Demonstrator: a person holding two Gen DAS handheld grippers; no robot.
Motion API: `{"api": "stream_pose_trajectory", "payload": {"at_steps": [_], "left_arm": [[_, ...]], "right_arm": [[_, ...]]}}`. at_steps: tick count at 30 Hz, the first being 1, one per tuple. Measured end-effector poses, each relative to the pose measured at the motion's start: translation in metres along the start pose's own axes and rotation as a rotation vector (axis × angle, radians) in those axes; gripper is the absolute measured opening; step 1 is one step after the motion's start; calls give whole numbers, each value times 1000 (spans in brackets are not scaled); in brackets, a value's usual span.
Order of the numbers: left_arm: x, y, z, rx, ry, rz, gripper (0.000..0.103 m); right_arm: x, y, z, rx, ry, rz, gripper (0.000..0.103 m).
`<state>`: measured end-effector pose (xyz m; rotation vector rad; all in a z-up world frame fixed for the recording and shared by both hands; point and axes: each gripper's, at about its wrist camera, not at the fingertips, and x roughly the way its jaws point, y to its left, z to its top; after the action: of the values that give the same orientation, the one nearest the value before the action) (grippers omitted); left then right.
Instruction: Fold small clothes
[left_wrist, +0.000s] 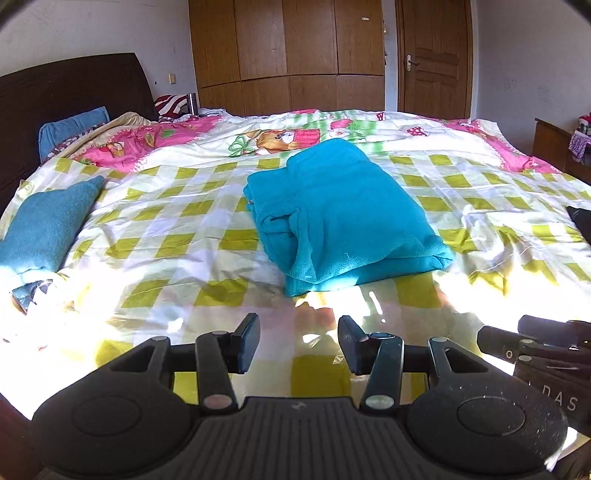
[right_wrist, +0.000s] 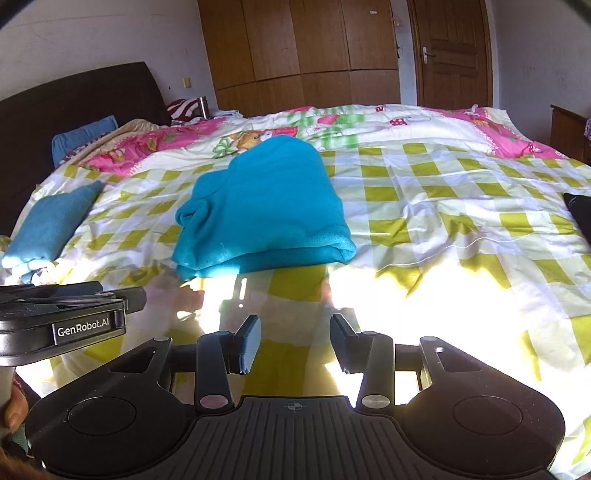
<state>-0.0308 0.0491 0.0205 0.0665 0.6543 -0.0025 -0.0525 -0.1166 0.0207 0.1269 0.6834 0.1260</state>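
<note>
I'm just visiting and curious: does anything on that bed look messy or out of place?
Nothing is spilled or damaged. The teal fleece garment lies folded but slightly askew, its left layers bunching unevenly. The checked bedsheet is wrinkled.

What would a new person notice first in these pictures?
First, the bright teal garment, folded in a thick bundle at the middle of the checked bedspread. Next, the left gripper and right gripper, both open and empty, low over the sunlit near edge. A smaller teal piece lies far left.
</note>
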Motion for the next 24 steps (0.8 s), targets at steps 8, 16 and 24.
{"api": "stream_pose_trajectory", "payload": {"at_steps": [8,16,24], "left_arm": [[-12,-8,-14,41,-20,37,70],[-2,-11,-25,24,22,19,96],[5,-6,-37,10,36,46,103]], "right_arm": [[-14,1,-20,26,-4,-20,41],[-12,2,-32,24,14,-38,41],[-6,0,-37,21,27,-50,42]]}}
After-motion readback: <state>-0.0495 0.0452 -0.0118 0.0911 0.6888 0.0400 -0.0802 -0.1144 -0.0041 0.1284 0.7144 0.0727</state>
